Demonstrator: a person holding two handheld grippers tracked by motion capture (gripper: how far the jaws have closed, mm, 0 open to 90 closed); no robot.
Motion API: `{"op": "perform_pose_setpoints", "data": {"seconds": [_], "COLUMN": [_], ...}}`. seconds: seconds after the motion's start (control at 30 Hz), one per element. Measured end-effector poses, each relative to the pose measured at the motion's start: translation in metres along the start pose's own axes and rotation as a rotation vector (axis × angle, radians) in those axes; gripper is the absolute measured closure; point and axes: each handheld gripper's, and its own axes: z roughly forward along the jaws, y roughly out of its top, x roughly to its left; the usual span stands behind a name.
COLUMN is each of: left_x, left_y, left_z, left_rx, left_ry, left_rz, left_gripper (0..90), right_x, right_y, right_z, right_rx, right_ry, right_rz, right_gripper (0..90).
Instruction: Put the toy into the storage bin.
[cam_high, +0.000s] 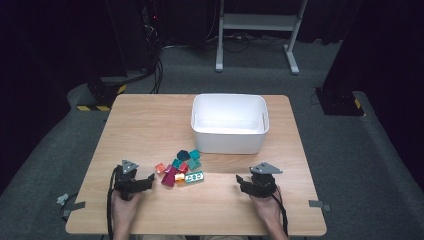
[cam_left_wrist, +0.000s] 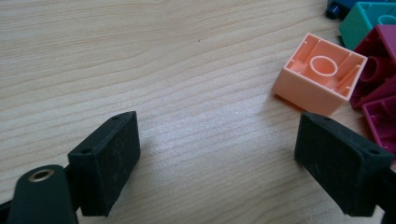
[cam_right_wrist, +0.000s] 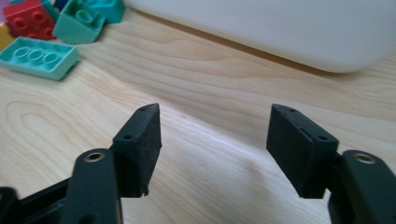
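A: Near edge first. What are the hands doing?

B: Left gripper (cam_high: 148, 180) sits low over the wooden table (cam_high: 145, 120), held by the person's left hand (cam_high: 124, 207). Jaws spread wide, nothing between them, just bare wood in the left gripper view (cam_left_wrist: 212, 154).

A: Right one?

B: Right gripper (cam_high: 240, 181) is the same, gripped by the right hand (cam_high: 267, 210), jaws wide apart and empty. In the right gripper view (cam_right_wrist: 215, 140) they frame bare tabletop.

A: Blocks?

B: A pile of toy bricks (cam_high: 181, 168) lies mid-table, between the two grippers and a bit further out, closer to the left one. In the left gripper view a peach brick (cam_left_wrist: 320, 74) lies hollow side up just beyond the right-hand jaw, not touching it, with magenta bricks (cam_left_wrist: 376, 88) beside it. In the right gripper view a flat teal brick (cam_right_wrist: 37, 57) with three studs lies up left, then a green sloped brick (cam_right_wrist: 79, 21) and a red brick (cam_right_wrist: 29, 18) behind it.

A: Furthest?

B: White bin (cam_high: 202, 122) past the pile, toward the far edge, open top, looks empty inside. Its wall (cam_right_wrist: 280, 28) shows across the top of the right gripper view. Beyond the table, grey carpet (cam_high: 350, 150) and a white stand's legs (cam_high: 255, 22).
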Motion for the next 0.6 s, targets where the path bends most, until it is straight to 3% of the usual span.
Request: {"op": "perform_pose_setpoints", "data": {"seconds": [0.37,0.6], "left_x": [0.0,0.0], "left_y": [0.0,0.0], "left_z": [0.0,0.0], "left_rx": [-0.001,0.0], "left_ry": [0.0,0.0], "left_rz": [-0.001,0.0], "left_gripper": [14.5,14.5], "right_x": [0.02,0.028], "right_y": [0.019,0.028], "right_z": [0.013,0.023], "right_rx": [-0.004,0.005], "right_ry": [0.088,0.126], "right_rz": [-0.041,-0.026], "right_gripper": [46.2,50.1]}}
